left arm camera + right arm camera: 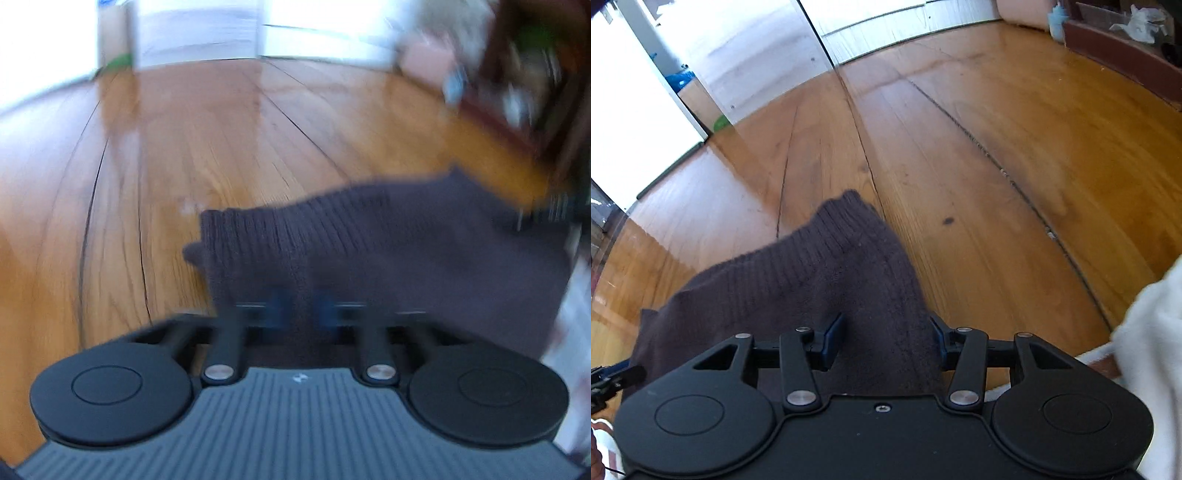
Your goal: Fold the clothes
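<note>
Wooden floor [1015,155]; only right view shows white cloth [1152,332] beside dark knit [820,266]

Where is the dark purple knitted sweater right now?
The dark purple knitted sweater hangs between both grippers above the wooden floor, with a white cloth to its right in the right wrist view.

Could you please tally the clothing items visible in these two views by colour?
Dark purple-grey ribbed knit garment: 1 (same piece in both views)
White fleecy fabric: 1, at the right edge; I cannot tell what kind of item
Total: 2
</note>
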{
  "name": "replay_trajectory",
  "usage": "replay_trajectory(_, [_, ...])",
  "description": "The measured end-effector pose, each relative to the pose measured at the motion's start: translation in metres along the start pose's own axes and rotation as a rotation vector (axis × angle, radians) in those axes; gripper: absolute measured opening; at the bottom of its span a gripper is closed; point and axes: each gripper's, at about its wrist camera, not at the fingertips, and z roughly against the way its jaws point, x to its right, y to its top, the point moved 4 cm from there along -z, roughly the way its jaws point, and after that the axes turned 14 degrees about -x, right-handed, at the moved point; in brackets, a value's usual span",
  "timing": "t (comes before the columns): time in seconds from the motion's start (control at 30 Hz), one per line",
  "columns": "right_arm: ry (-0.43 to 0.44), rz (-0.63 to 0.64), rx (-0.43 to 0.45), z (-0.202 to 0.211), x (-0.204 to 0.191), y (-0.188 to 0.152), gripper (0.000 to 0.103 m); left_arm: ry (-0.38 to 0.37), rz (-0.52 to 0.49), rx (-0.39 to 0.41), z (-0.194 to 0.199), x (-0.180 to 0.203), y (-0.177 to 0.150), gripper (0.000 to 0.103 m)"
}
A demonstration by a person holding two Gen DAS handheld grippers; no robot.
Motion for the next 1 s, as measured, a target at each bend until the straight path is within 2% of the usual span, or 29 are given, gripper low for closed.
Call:
replay_trajectory(0.03, [0.006,0.038,0.032,0.002,-0.005,0.002,0.020,0.049,-0.018,0.019,0.003,0.004,0.002,0.006])
replay_trajectory(0.1, [0.015,0.090,0.110,0.010,-0.012,0.008,0.016,0.119,0.013,0.077,0.014,0.004,0.006,0.006])
replay_trajectory(0.17, [0.009,0.075,0.193,0.025,-0.013,0.015,0.008,0.151,0.098,0.113,0.021,-0.005,0.004,0.004])
replay_trajectory(0.27, [-0.084,0.092,0.109,0.014,-0.008,0.017,0.009,0.119,0.157,0.086,0.006,-0.020,-0.003,0.006])
replay_trajectory(0.33, [-0.138,0.093,0.060,0.008,-0.005,0.016,0.013,0.119,0.177,0.074,-0.001,-0.025,-0.008,0.014])
replay_trajectory(0.37, [-0.151,0.077,0.058,0.010,-0.004,0.014,0.017,0.129,0.190,0.085,0.001,-0.027,-0.010,0.024])
replay_trajectory(0.4, [-0.168,0.048,0.062,0.014,-0.002,0.010,0.022,0.139,0.203,0.096,0.004,-0.029,-0.012,0.030])
replay_trajectory(0.43, [-0.187,0.011,0.070,0.020,0.001,0.006,0.037,0.154,0.220,0.106,0.009,-0.033,-0.013,0.040])
replay_trajectory(0.5, [-0.197,-0.072,0.093,0.035,0.009,-0.004,0.044,0.184,0.269,0.114,0.023,-0.043,-0.013,0.041])
replay_trajectory(0.57, [-0.121,-0.195,0.104,0.051,0.026,-0.019,0.044,0.198,0.339,0.083,0.036,-0.054,-0.021,0.042])
replay_trajectory(0.67, [0.002,-0.394,0.056,0.072,0.044,-0.061,0.047,0.058,0.462,-0.077,0.054,-0.059,-0.045,0.040])
replay_trajectory(0.7, [0.055,-0.421,0.045,0.077,0.043,-0.081,0.047,-0.008,0.498,-0.099,0.065,-0.057,-0.059,0.040])
replay_trajectory(0.73, [0.113,-0.424,0.037,0.081,0.040,-0.101,0.055,-0.069,0.511,-0.084,0.077,-0.054,-0.072,0.043])
replay_trajectory(0.77, [0.172,-0.427,0.029,0.084,0.037,-0.122,0.058,-0.114,0.506,-0.064,0.086,-0.049,-0.084,0.044])
replay_trajectory(0.83, [0.223,-0.428,-0.012,0.076,0.033,-0.151,0.061,-0.143,0.528,-0.094,0.090,-0.039,-0.102,0.044])
replay_trajectory(0.87, [0.242,-0.445,-0.038,0.068,0.033,-0.161,0.061,-0.164,0.557,-0.129,0.086,-0.036,-0.109,0.044])
replay_trajectory(1.0, [0.277,-0.511,-0.074,0.050,0.034,-0.162,0.065,-0.399,0.767,-0.196,0.060,-0.028,-0.128,0.046])
